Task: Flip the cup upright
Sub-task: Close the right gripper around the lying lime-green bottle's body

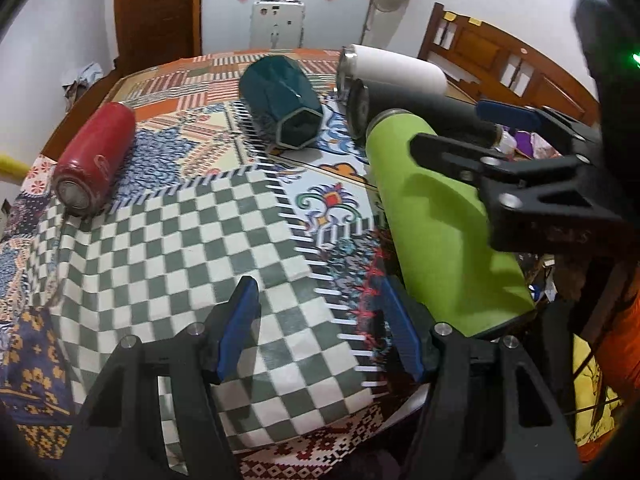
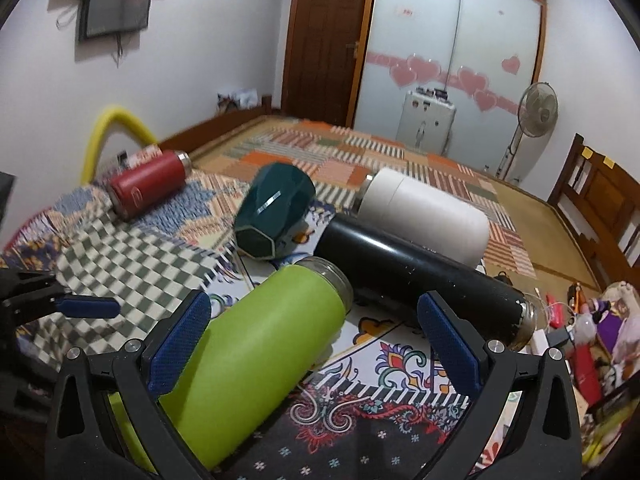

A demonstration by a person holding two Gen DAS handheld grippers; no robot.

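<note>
Several cups lie on their sides on the patterned cloth: a lime green bottle [image 1: 444, 224] [image 2: 256, 356], a black flask [image 1: 424, 110] [image 2: 416, 276], a white flask [image 1: 396, 66] [image 2: 428, 216], a dark teal faceted cup [image 1: 284, 100] [image 2: 272, 208] and a red bottle [image 1: 96, 156] [image 2: 148, 184]. My right gripper [image 2: 314, 344] is open, its jaws on either side of the green bottle's body without gripping it; it shows in the left wrist view [image 1: 464, 132] above the bottle. My left gripper [image 1: 320, 328] is open and empty over the checkered cloth [image 1: 200, 260], left of the green bottle.
The cups lie on a cloth-covered bed [image 2: 400, 160] with a wooden headboard [image 1: 500, 56] at the right. A standing fan [image 2: 532, 116] and a white appliance [image 2: 424, 120] stand by the far wall. Clutter [image 2: 592, 320] lies off the bed's right edge.
</note>
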